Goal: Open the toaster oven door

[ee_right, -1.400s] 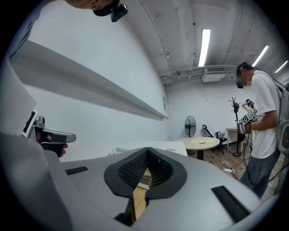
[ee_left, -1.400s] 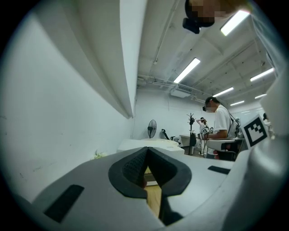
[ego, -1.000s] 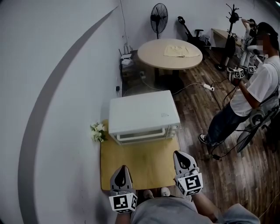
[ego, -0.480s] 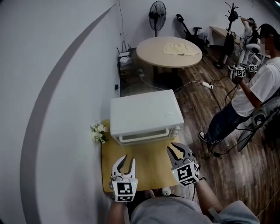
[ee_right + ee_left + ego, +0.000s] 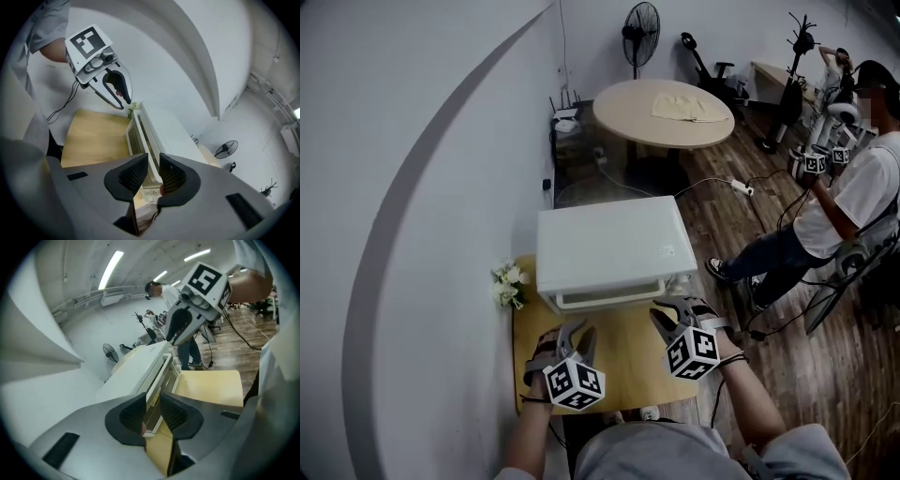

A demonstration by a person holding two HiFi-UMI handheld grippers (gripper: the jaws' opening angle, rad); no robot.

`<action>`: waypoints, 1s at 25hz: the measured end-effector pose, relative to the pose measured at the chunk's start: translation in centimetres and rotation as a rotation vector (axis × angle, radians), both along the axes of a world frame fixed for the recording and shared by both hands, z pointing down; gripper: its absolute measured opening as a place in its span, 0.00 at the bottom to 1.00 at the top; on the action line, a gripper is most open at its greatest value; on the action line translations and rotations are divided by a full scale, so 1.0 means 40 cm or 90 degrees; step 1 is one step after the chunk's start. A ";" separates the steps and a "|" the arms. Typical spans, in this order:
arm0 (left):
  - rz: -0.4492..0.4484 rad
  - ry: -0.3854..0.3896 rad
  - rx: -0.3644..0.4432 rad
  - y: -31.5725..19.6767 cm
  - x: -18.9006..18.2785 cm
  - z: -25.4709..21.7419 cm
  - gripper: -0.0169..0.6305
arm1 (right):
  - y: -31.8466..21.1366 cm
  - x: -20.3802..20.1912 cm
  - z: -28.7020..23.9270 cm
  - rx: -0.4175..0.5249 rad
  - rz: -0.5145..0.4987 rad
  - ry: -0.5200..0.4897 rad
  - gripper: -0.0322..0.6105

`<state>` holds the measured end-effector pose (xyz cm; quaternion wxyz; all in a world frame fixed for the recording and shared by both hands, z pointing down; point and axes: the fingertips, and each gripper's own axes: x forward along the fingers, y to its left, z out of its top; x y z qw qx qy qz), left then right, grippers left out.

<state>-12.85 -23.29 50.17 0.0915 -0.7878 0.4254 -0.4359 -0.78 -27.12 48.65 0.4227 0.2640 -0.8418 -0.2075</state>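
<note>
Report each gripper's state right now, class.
Left gripper: open, nothing between its jaws, which have just opened wide, then closed in slightly.
Right gripper: open, empty.

Head cam is looking steeply down from above and behind the left claw (image 5: 574,330) and right claw (image 5: 670,314), with the toaster oven (image 5: 605,244) just ahead of them. Each claw cam is riding close, peering along its own jaws at the oven front, also catching the other claw beside it.
</note>
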 end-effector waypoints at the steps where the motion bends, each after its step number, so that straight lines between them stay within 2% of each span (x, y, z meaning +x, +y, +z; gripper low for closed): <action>1: 0.008 -0.014 -0.011 -0.009 -0.001 0.008 0.15 | -0.006 -0.004 0.007 0.001 -0.010 0.019 0.15; 6: 0.036 -0.080 -0.034 -0.059 -0.015 0.034 0.15 | -0.037 -0.013 0.049 -0.016 -0.045 0.104 0.15; 11: 0.067 -0.130 -0.058 -0.099 -0.021 0.060 0.16 | -0.070 -0.014 0.070 -0.038 -0.053 0.141 0.15; 15: 0.089 -0.151 -0.084 -0.120 -0.023 0.089 0.18 | -0.089 -0.016 0.101 -0.066 -0.061 0.166 0.15; 20: 0.109 -0.148 -0.136 -0.123 -0.028 0.127 0.19 | -0.092 -0.017 0.145 -0.103 -0.067 0.191 0.15; 25: 0.123 -0.159 -0.165 -0.141 -0.026 0.150 0.19 | -0.110 -0.017 0.163 -0.123 -0.067 0.208 0.15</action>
